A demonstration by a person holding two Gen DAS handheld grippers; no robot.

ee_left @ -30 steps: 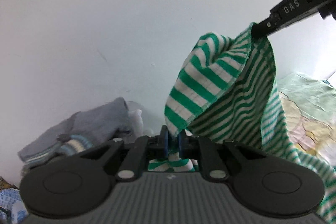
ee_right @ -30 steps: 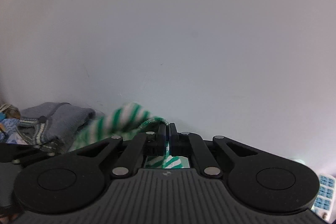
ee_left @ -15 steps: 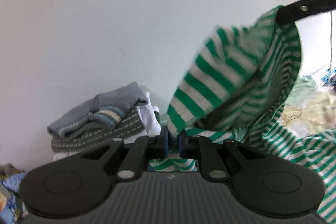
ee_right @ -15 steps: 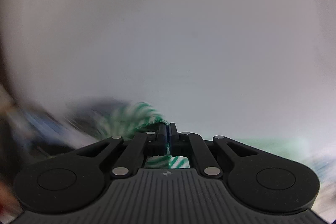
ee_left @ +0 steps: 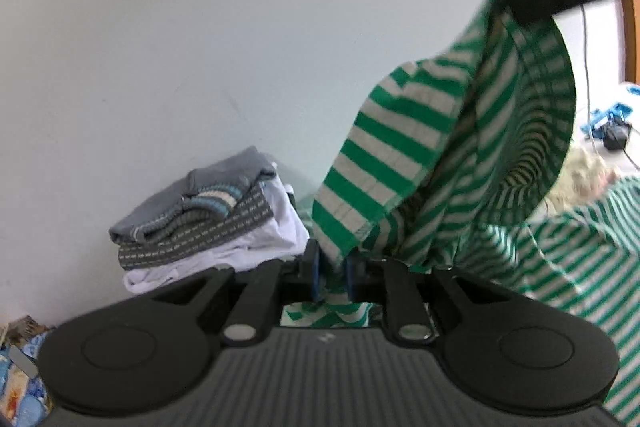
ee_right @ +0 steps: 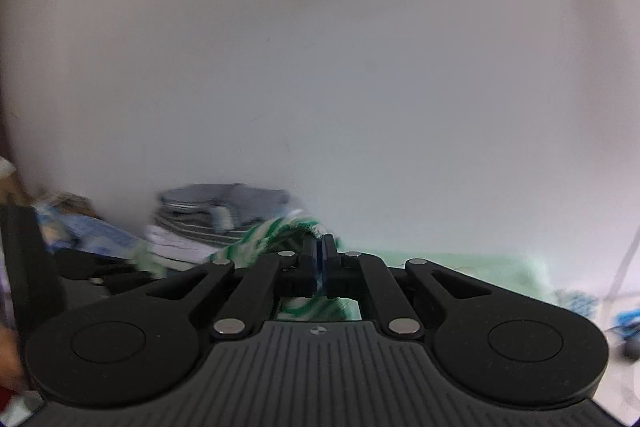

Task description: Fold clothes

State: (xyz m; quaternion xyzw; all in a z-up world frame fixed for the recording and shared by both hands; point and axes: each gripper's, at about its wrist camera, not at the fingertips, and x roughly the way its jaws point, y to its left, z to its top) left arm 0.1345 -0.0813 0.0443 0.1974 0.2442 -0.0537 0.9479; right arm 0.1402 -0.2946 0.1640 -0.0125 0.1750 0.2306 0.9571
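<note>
A green-and-white striped garment [ee_left: 400,147] hangs stretched between both grippers. My left gripper [ee_left: 333,275] has the lower hem between its blue pads; its jaws are opening and a gap shows beside the cloth. In the left wrist view my right gripper [ee_left: 524,7] is high at the upper right, pinching the garment's top edge. In the right wrist view the right gripper [ee_right: 320,259] is shut on the striped garment [ee_right: 276,231], which bunches to the left of its fingers. The rest of the garment drapes down at the right.
A stack of folded clothes [ee_left: 208,219], grey knit on top and white below, stands against the white wall; it also shows as the folded stack [ee_right: 216,219]. Pale green bedding [ee_right: 460,263] lies ahead. Blue items and a cable [ee_left: 612,115] sit far right.
The right gripper has carried the garment's top edge up and to the right, spreading the cloth. The folded stack has shifted toward the centre in both views. The left jaws stand wider apart.
</note>
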